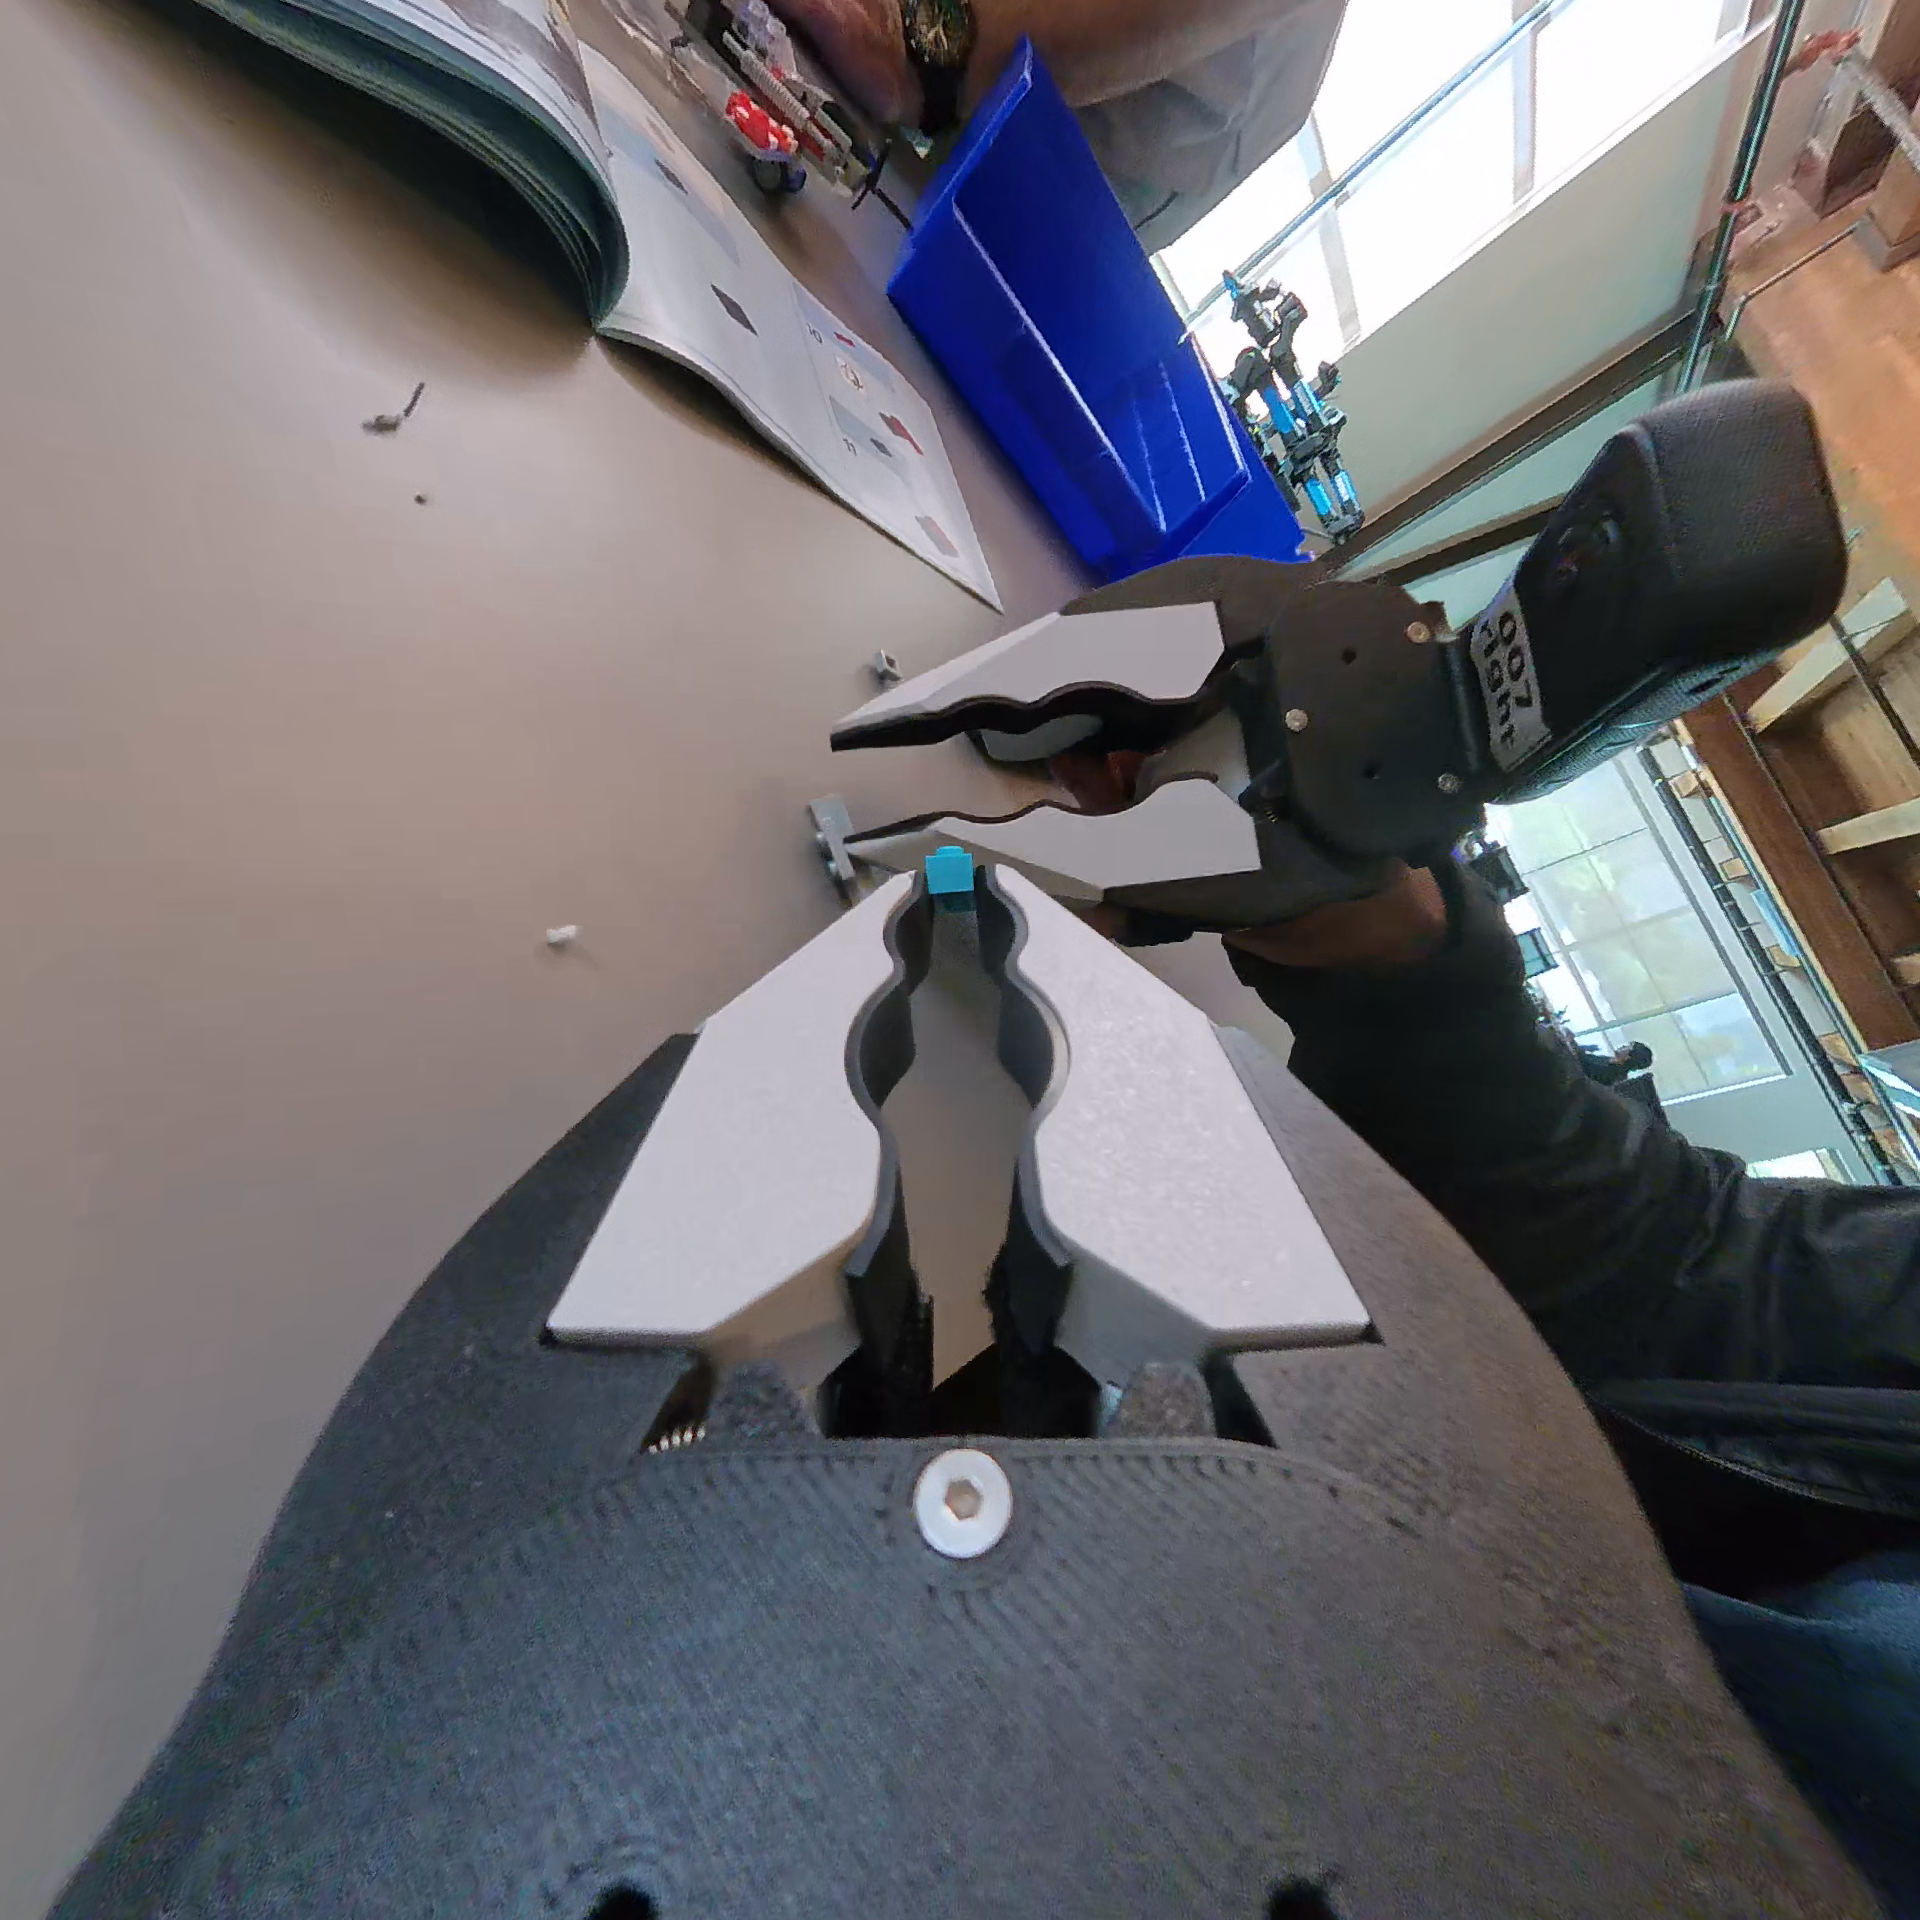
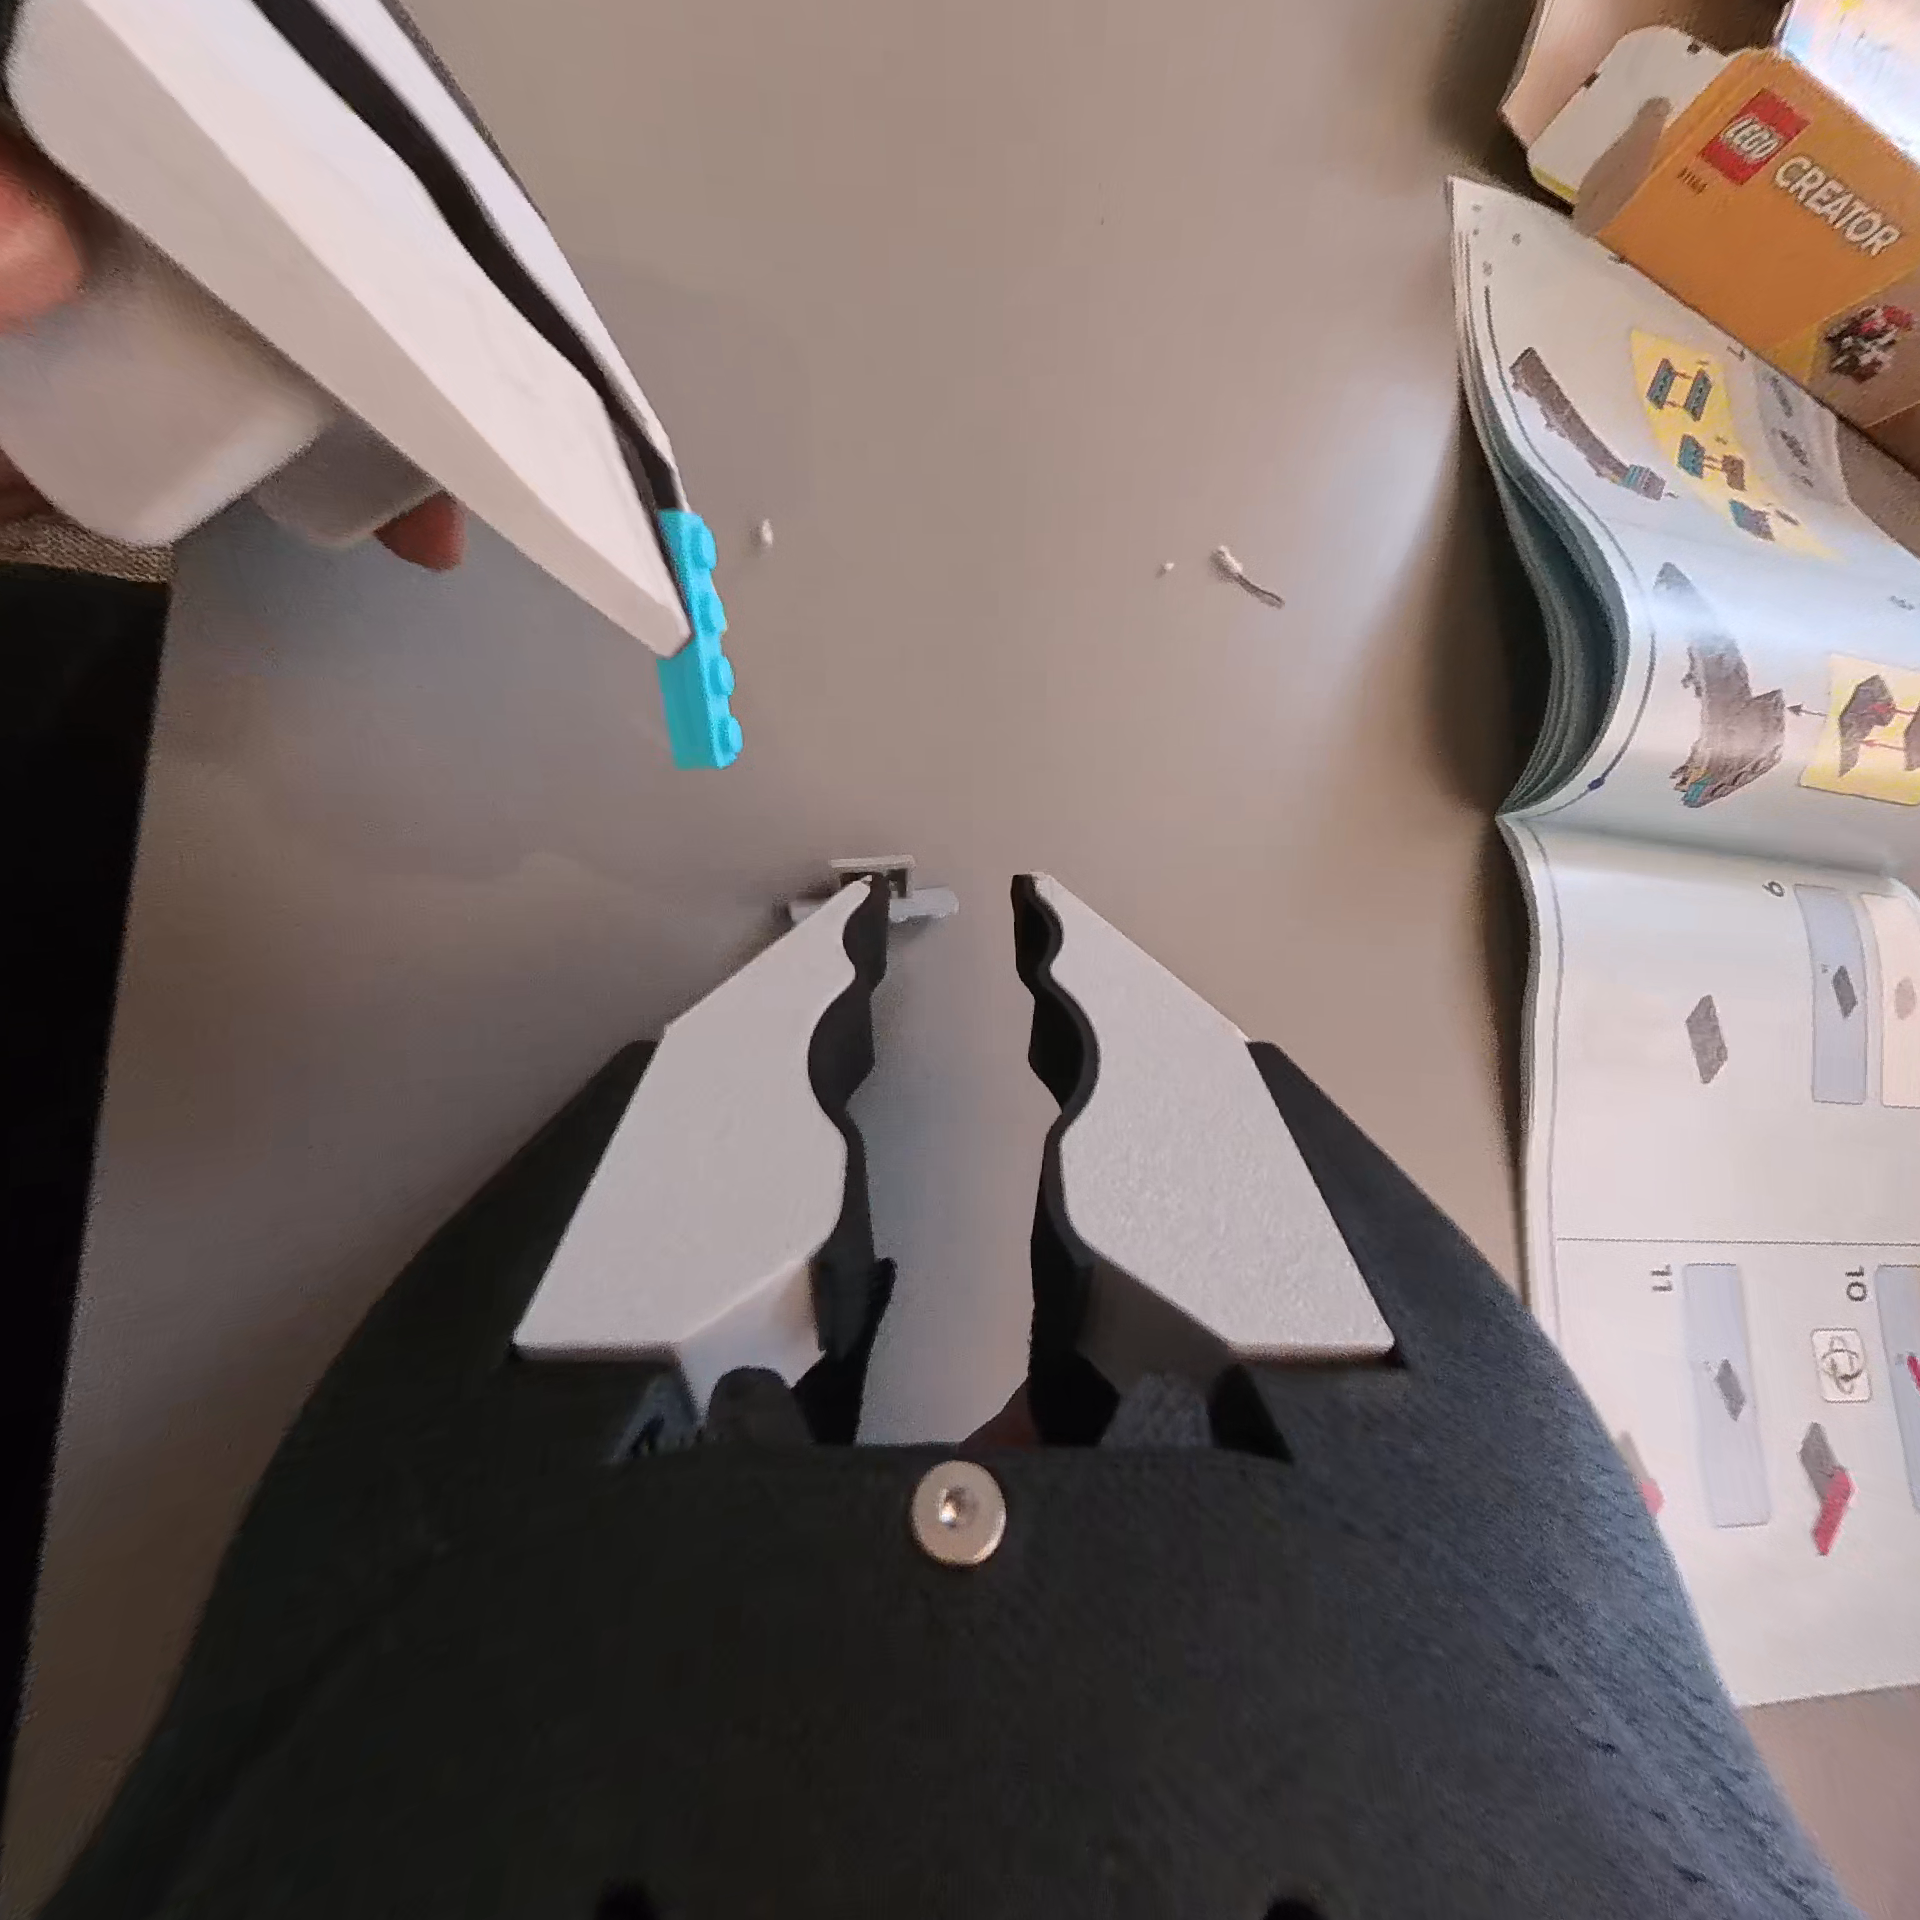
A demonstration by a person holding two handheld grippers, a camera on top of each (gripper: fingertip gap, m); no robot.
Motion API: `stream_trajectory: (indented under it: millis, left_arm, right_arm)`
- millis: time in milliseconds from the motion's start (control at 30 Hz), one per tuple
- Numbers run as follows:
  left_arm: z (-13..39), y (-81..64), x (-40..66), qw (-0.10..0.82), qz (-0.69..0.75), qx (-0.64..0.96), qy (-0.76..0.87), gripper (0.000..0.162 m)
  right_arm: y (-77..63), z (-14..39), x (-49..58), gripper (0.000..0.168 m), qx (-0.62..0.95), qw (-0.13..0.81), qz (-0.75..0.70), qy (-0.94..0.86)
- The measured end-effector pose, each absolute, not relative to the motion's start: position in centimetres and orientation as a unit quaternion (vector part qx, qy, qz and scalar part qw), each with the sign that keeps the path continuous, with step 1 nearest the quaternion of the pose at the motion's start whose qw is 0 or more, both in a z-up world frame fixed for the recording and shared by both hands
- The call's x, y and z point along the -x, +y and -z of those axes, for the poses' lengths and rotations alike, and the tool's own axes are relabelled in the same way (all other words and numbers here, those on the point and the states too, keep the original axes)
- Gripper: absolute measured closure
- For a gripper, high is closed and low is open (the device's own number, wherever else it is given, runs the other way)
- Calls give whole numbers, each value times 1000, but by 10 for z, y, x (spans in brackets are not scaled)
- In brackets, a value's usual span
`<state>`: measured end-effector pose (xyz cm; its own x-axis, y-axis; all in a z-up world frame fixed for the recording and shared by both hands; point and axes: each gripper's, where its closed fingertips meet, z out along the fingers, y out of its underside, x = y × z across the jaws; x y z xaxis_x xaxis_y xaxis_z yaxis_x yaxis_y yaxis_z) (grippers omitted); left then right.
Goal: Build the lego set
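My left gripper (image 1: 951, 883) is shut on a teal brick (image 1: 948, 871) and holds it above the tan table (image 1: 312, 831). In the right wrist view the left gripper (image 2: 670, 592) comes in from the upper left, with the teal brick (image 2: 704, 675) sticking out past its tips, studs to the right. My right gripper (image 2: 940, 885) is open and empty, low over the table. A small grey Lego piece (image 2: 930, 902) lies at its left fingertip. In the left wrist view the right gripper (image 1: 844, 790) stands open just beyond the teal brick, with the grey piece (image 1: 831, 847) at its lower tip.
An open instruction booklet (image 2: 1704, 1039) lies to the right, with an orange Lego box (image 2: 1766, 208) behind it. The left wrist view shows the booklet (image 1: 790, 343), a blue bin (image 1: 1081, 353), a partly built model (image 1: 779, 114) and another person's wrist with a watch (image 1: 935, 42). Small scraps (image 2: 1247, 577) dot the table. Across from one pair of fingers to the other is roughly 6 centimetres.
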<state>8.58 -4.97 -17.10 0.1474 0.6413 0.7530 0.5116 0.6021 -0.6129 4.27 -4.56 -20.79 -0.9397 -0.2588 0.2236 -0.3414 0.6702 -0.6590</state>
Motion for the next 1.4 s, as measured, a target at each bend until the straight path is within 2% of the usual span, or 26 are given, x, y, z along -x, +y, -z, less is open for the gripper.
stream_trajectory:
  millis: [333, 500, 700, 967, 1400]
  left_arm:
    - [175, -42, -85, 603, -49, 450, -657, 154]
    - [173, -39, -85, 606, -46, 450, -654, 154]
    - [172, -34, -85, 608, -40, 453, -650, 154]
    - [174, -29, -86, 605, -32, 460, -649, 154]
    - [179, -28, -86, 606, -17, 447, -658, 154]
  right_arm:
    - [-26, 209, -41, 150, -41, 103, -391, -914]
    - [-15, 204, -32, 148, 32, 82, -400, -912]
    - [-22, 192, -31, 137, -113, 60, -401, -907]
    - [-25, 205, -34, 137, -325, 61, -320, -888]
    - [-17, 213, -51, 152, -290, 48, -318, -901]
